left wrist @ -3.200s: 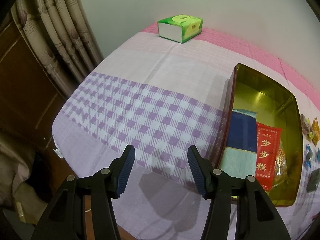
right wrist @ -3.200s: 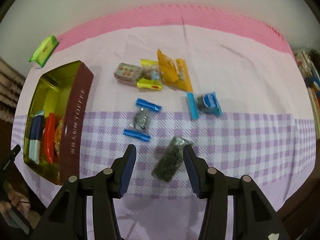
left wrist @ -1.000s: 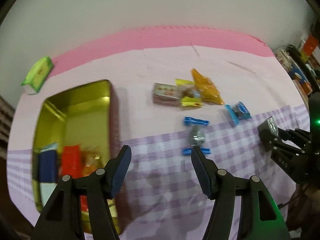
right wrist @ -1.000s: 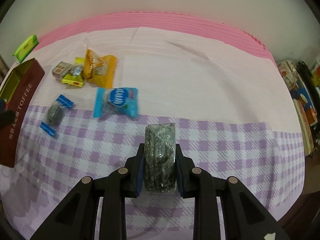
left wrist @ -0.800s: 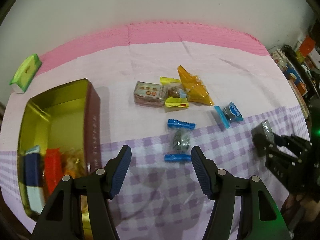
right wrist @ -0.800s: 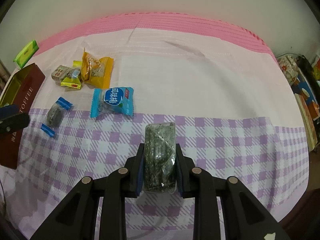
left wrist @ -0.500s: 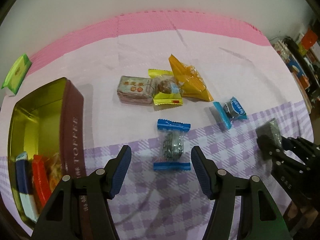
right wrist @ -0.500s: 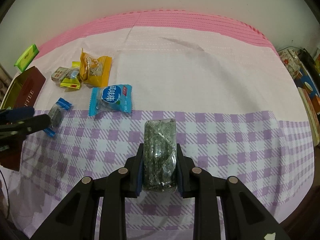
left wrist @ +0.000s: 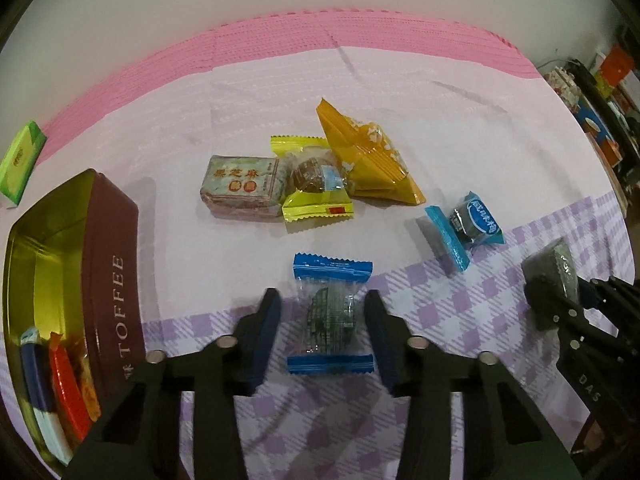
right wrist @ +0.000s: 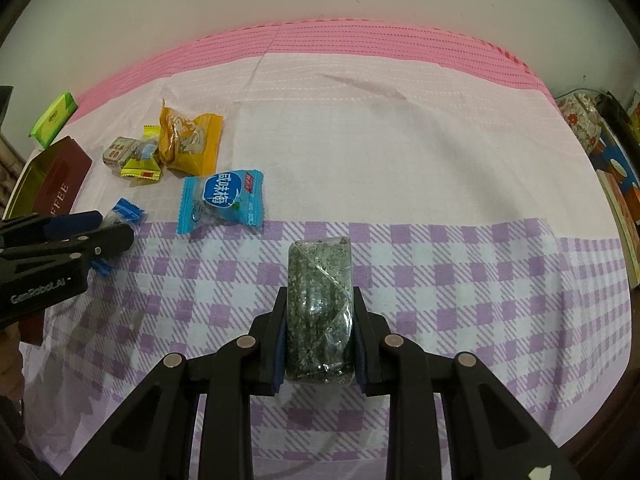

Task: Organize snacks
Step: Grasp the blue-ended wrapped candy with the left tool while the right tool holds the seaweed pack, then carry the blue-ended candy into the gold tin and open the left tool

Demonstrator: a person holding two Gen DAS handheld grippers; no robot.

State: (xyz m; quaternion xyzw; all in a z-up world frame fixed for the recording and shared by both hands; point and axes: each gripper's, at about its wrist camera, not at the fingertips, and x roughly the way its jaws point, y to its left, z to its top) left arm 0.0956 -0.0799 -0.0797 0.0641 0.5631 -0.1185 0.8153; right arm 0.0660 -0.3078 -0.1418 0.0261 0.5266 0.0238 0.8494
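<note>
In the left wrist view my left gripper [left wrist: 324, 316] hangs low over the checked cloth. A clear candy with blue ends [left wrist: 330, 316] lies between its closing jaws, and the pads do not press on it. My right gripper [right wrist: 319, 294] is shut on a green speckled snack bar [right wrist: 320, 280], held just above the cloth. It also shows at the right of the left wrist view, right gripper [left wrist: 552, 304]. The maroon toffee tin [left wrist: 108, 248] stands open at the left with a few packets inside.
Beyond the candy lie a grey-brown block [left wrist: 244, 184], a yellow packet [left wrist: 316, 196], an orange packet [left wrist: 368, 160] and a light-blue packet [left wrist: 468, 224]. A green tissue pack [left wrist: 20, 160] sits at the far left corner. Books [right wrist: 616, 184] crowd the right edge.
My left gripper swung right from the tin, sank over the blue-ended candy and narrowed its jaws around it. The right gripper kept the green bar and barely moved.
</note>
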